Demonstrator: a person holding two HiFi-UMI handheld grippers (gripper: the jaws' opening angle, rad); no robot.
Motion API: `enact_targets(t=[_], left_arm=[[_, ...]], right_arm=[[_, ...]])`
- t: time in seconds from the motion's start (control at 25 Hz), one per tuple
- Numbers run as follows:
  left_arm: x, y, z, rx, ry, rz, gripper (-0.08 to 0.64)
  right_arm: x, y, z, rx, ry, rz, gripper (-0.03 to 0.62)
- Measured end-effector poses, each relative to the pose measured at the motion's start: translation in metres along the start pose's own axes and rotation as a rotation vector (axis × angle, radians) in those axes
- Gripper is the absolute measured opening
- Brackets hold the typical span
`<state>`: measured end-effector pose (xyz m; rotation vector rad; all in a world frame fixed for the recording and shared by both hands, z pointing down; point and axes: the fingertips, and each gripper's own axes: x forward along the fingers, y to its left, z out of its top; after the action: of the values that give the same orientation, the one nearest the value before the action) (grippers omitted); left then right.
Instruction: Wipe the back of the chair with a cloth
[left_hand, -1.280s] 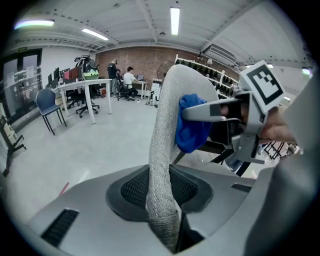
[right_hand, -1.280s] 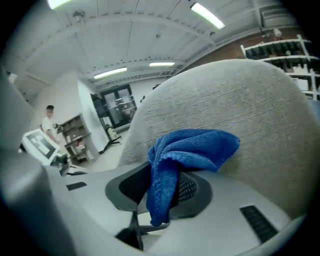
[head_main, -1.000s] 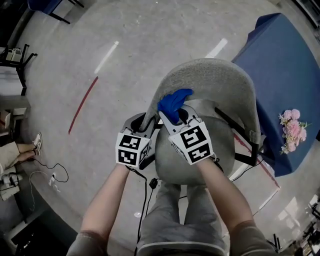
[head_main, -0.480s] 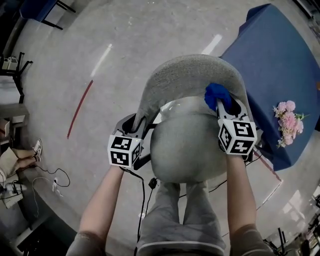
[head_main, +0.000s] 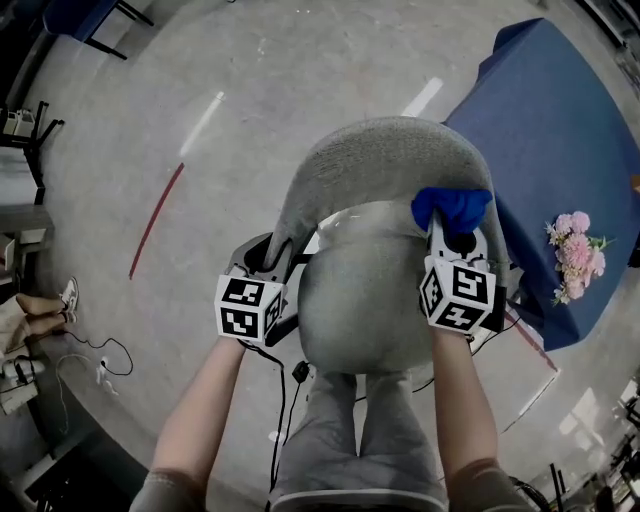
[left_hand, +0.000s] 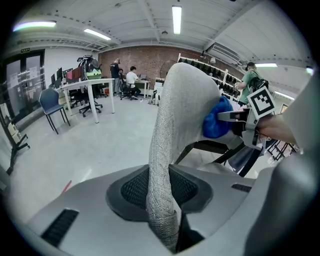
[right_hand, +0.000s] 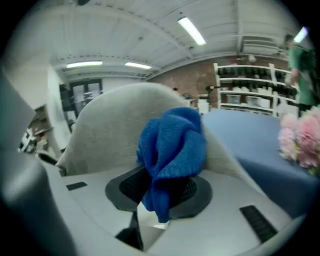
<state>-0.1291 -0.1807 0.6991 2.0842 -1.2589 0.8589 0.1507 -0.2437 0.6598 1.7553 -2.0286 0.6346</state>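
The grey fabric chair back (head_main: 385, 160) curves in front of me, above its rounded seat (head_main: 365, 300). My left gripper (head_main: 272, 258) is shut on the left edge of the chair back (left_hand: 162, 165), which stands pinched between its jaws. My right gripper (head_main: 455, 228) is shut on a bunched blue cloth (head_main: 452, 207) and holds it against the inner face of the chair back at the right end. In the right gripper view the blue cloth (right_hand: 172, 155) hangs between the jaws, with the chair back (right_hand: 105, 132) close behind it. From the left gripper view, the cloth (left_hand: 216, 119) and right gripper (left_hand: 240, 117) show beyond the chair back.
A table with a blue cover (head_main: 560, 150) stands right of the chair, with pink flowers (head_main: 575, 245) on it. A black cable (head_main: 285, 400) runs down beneath the seat. A red line (head_main: 155, 220) marks the grey floor at left. Desks, chairs and people (left_hand: 132, 80) are far off.
My right gripper has carried the blue cloth from the left part of the chair back across to its right end. The left gripper has kept its hold on the left edge.
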Motion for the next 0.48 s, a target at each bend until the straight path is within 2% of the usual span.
enact_targets(t=[0.12, 0.24, 0.36, 0.48], left_arm=[[0.002, -0.002, 0.0, 0.002, 0.002, 0.002, 0.117], [0.0, -0.001, 0.002, -0.011, -0.005, -0.012, 0.118], [-0.002, 0.001, 0.001, -0.027, -0.011, -0.021, 0.118], [-0.001, 0.0, 0.001, -0.035, -0.015, -0.034, 0.12]], right_arm=[[0.032, 0.085, 0.003, -0.178, 0.034, 0.222, 0.121], [0.032, 0.169, -0.001, -0.287, 0.062, 0.449, 0.121], [0.013, 0.228, -0.016, -0.305, 0.109, 0.663, 0.123], [0.001, 0.243, -0.027, -0.278, 0.104, 0.813, 0.123]])
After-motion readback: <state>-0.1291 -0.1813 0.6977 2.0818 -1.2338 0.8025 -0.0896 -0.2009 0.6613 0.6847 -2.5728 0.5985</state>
